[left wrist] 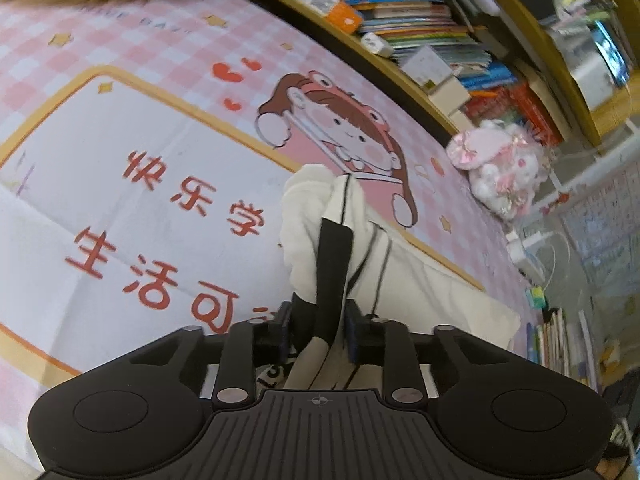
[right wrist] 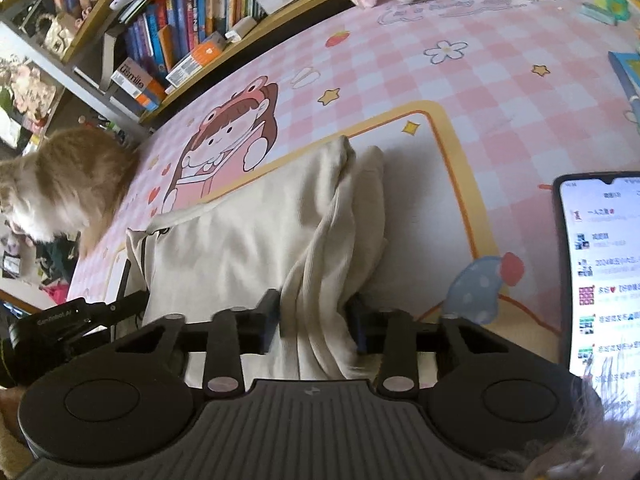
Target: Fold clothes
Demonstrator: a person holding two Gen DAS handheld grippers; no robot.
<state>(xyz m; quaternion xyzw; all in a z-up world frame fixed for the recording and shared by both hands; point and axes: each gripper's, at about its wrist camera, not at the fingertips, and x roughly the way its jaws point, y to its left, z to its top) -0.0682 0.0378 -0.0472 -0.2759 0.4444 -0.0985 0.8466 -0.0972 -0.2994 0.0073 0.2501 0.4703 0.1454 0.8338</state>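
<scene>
Both grippers clamp a cream garment over the pink tabletop mat.

Left gripper: jaws clenched on a bunched, black-trimmed part of the cream garment. Right gripper: jaws clenched on a gathered ribbed fold of it. The garment lies partly flat, partly lifted, on the printed mat; judged mid-fold, final shape not yet reached. Surroundings: cat at left, bookshelf behind, plush toy, phone at right.
</scene>
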